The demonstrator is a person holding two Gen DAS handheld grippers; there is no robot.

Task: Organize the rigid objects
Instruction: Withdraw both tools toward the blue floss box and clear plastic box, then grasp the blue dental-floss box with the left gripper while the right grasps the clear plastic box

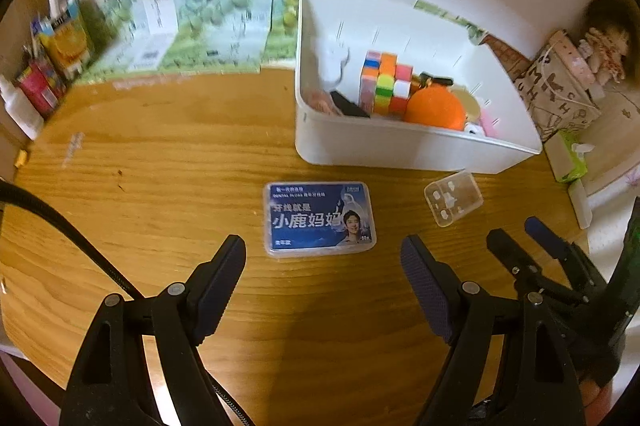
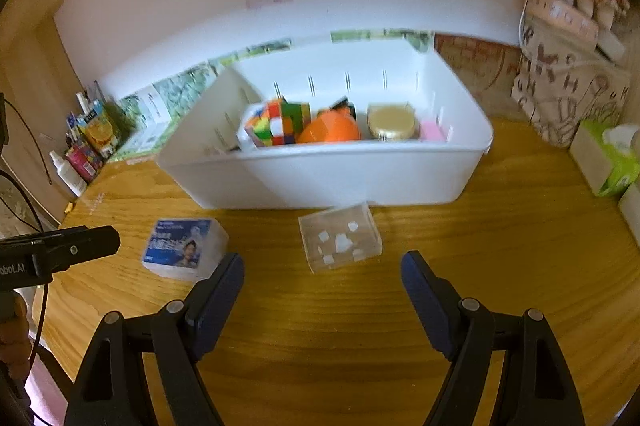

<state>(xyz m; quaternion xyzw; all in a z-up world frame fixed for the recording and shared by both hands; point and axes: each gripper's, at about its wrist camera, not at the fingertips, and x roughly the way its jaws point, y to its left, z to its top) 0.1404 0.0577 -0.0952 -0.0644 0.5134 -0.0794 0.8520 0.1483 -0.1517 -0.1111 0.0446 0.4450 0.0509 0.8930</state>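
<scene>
A flat box with a blue printed lid [image 1: 320, 218] lies on the wooden table just ahead of my left gripper [image 1: 324, 254], whose jaws stand open with nothing between them. To its right lies a small clear plastic case [image 1: 453, 197]. In the right wrist view that clear case [image 2: 340, 242] lies ahead of my open, empty right gripper [image 2: 322, 266], and the blue box [image 2: 182, 246] is to its left. Behind both stands a white bin [image 1: 400, 146] holding a colourful cube [image 1: 386, 82] and an orange ball [image 1: 434, 108]. The right gripper [image 1: 520, 234] shows at the left view's right edge.
Bottles and cartons [image 1: 44, 66] line the table's left edge. A patterned paper bag [image 2: 568, 82] and a green tissue box [image 2: 608, 162] stand at the right. Green printed sheets [image 1: 208, 26] lean along the white back wall. A gold-lidded jar [image 2: 392, 122] sits in the bin.
</scene>
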